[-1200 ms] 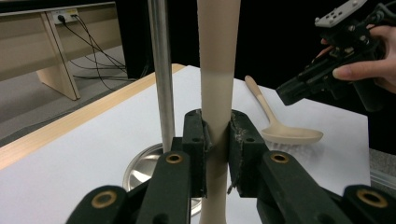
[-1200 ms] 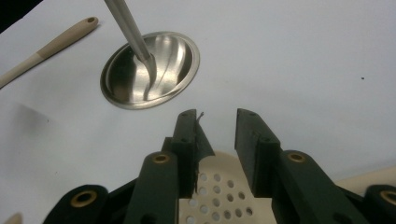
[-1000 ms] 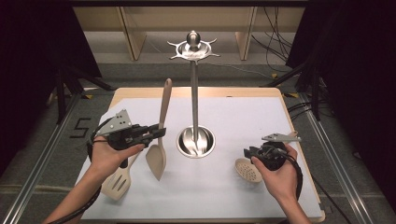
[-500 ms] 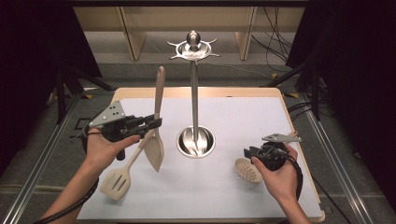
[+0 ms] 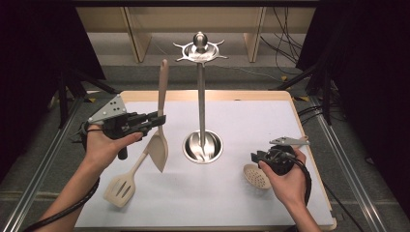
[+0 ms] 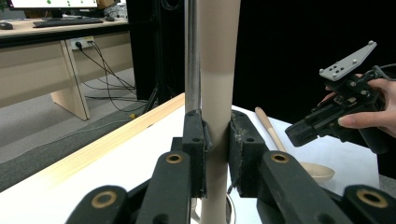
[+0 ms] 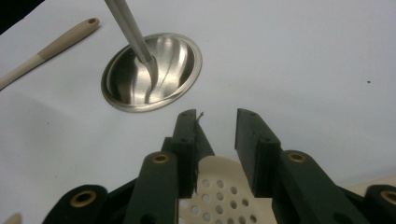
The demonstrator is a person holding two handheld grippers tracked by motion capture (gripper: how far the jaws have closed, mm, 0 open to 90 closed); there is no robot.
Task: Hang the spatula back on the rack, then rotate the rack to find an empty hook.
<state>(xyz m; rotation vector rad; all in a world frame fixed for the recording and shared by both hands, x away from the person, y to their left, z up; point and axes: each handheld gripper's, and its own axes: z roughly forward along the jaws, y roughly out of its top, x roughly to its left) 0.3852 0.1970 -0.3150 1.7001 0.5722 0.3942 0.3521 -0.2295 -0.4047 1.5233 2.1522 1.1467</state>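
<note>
The left gripper (image 5: 160, 118) is pinching the wooden spatula (image 5: 160, 126) upright above the counter (image 5: 270, 121), the right gripper (image 5: 255, 157) is resting spread, and the spatula is risking striking the rack (image 5: 200, 92).

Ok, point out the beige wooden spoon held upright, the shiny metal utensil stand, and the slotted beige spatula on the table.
beige wooden spoon (image 5: 158, 151), high view, on its bowl.
shiny metal utensil stand (image 5: 201, 101), high view, on its pole.
slotted beige spatula (image 5: 119, 189), high view, on its slotted blade.
</note>
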